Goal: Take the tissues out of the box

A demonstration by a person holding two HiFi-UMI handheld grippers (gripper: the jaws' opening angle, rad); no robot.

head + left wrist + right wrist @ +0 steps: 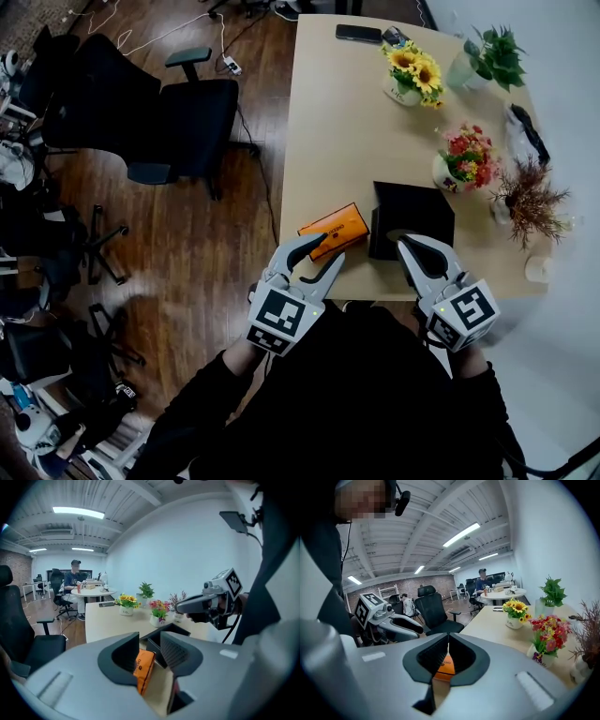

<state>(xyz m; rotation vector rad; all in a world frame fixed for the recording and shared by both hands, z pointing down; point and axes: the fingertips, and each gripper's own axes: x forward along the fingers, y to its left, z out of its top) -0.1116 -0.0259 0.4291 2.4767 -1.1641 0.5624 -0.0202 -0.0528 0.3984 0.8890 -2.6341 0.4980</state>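
Lettering on orange pack [334,231]; illegible

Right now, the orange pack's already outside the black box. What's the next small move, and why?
Probably lift the left gripper slightly: its jaws look closed on the orange tissue pack, which lies beside the black box near the table edge. The right gripper is shut, empty.
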